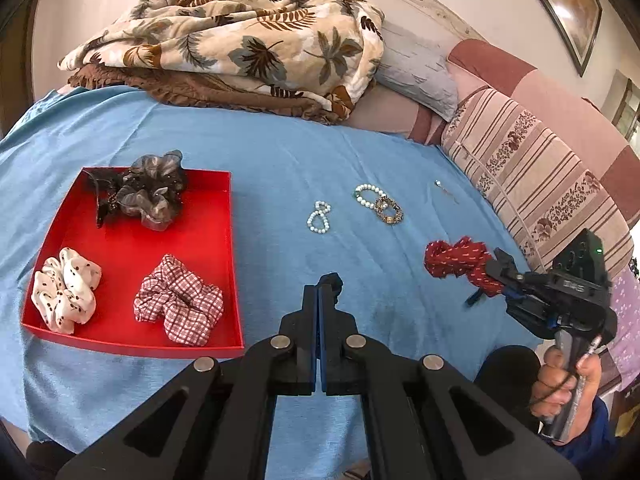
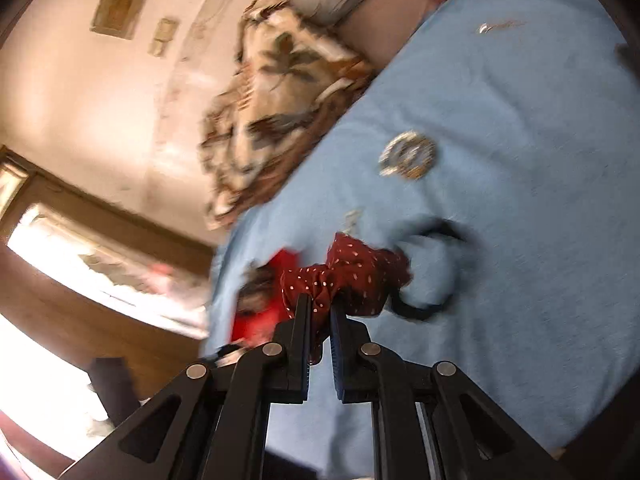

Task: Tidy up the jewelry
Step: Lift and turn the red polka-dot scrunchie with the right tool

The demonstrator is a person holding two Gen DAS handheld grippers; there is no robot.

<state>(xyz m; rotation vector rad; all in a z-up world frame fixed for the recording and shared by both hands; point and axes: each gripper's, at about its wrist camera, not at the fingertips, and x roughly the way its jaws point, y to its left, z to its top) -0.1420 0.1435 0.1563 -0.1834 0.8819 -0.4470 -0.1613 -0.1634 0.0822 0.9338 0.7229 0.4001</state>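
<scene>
Left fingers (image 1: 320, 292) pressed together, empty, right fingers (image 2: 320, 308) clamping dotted red scrunchie (image 1: 460, 262), long axis pointing toward red tray (image 1: 132, 344)

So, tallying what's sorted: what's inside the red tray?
Red tray holds three scrunchies: grey, white dotted, red checked. Beside the grey one, something dark, partly hidden.

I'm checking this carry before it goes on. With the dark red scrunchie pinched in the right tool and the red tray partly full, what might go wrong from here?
1. The right tool grips only an edge of the dark red scrunchie; most hangs loose, so it might slip out.
2. The red tray already holds three scrunchies, so the landing may bump the checked scrunchie.
3. The path may cross the pearl bracelet, and dangling fabric might drag it.
</scene>
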